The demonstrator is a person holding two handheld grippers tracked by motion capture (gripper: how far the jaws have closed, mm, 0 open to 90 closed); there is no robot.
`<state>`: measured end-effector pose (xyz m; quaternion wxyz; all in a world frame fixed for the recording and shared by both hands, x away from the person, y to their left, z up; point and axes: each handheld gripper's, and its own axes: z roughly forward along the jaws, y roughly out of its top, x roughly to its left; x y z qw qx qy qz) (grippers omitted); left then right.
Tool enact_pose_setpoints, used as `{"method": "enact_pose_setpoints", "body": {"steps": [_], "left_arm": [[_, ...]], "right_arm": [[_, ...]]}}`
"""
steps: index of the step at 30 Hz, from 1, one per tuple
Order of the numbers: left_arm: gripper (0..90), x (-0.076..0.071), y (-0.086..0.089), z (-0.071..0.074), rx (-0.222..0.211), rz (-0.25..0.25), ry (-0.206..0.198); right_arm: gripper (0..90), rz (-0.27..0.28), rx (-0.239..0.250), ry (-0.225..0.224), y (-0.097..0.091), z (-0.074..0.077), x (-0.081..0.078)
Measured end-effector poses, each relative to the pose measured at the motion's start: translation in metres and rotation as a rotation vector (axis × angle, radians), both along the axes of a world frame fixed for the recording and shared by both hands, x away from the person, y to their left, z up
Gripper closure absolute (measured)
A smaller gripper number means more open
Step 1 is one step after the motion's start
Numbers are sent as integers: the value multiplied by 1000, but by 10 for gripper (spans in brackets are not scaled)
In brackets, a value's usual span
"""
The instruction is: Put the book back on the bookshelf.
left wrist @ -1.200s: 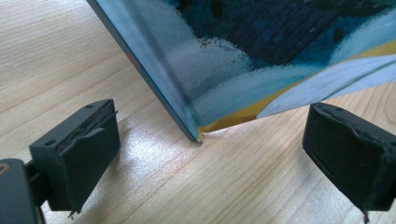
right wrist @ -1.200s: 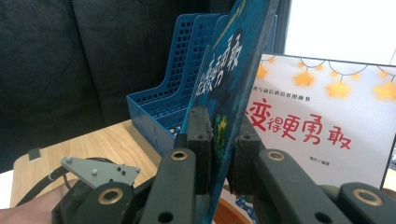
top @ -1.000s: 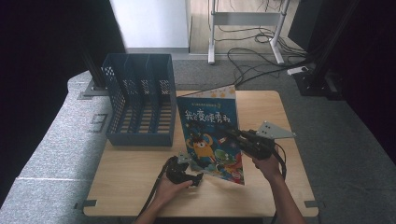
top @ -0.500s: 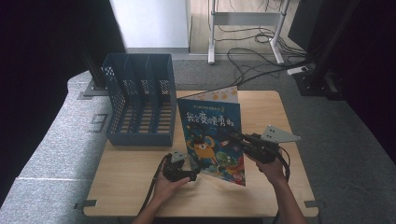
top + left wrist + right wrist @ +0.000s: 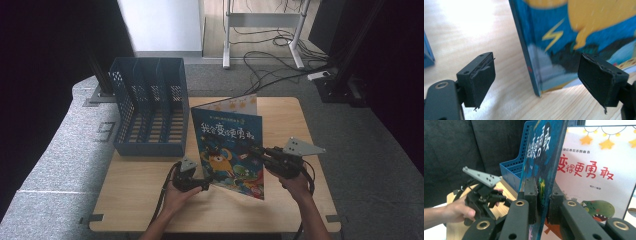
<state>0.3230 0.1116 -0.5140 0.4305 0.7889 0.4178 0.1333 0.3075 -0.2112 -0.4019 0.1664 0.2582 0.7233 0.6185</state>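
High view shows the book [image 5: 227, 145] standing upright on its bottom edge near the middle of the bench [image 5: 150, 200], cover facing the person, with the blue rack [image 5: 150, 112] just beside it on the left. The right tool [image 5: 260, 151] is clamped on the book's right edge, and in the right gripper view its two pads press the cover [image 5: 541, 170] from both sides, so this tool alone keeps the book on end.

The left tool [image 5: 202, 184] sits low at the book's lower left corner with its jaws apart; they have just been closing a little, with nothing pinched yet. In the left gripper view the spine [image 5: 526, 55] rises between the two pads [image 5: 480, 80], nearer the left one in that picture but touching neither.

What the coming move likely turns on: the book's long axis runs straight up from the bench, its spine is the edge towards the rack, and the left tool is the nearer one to that edge and to the rack's slots. The slots run away from the person, so the book, now held broadside, would probably need turning edge-on before it can slide in.
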Motion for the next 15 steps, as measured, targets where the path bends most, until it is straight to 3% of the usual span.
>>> {"method": "enact_pose_setpoints", "body": {"steps": [5, 15], "left_arm": [[142, 4, 1, 12, -13, 7, -29], [146, 7, 0, 24, -34, -12, -75]], "right_arm": [[784, -9, -25, 1, -4, -2, -2], [778, -1, -22, 11, -12, -8, -5]]}}
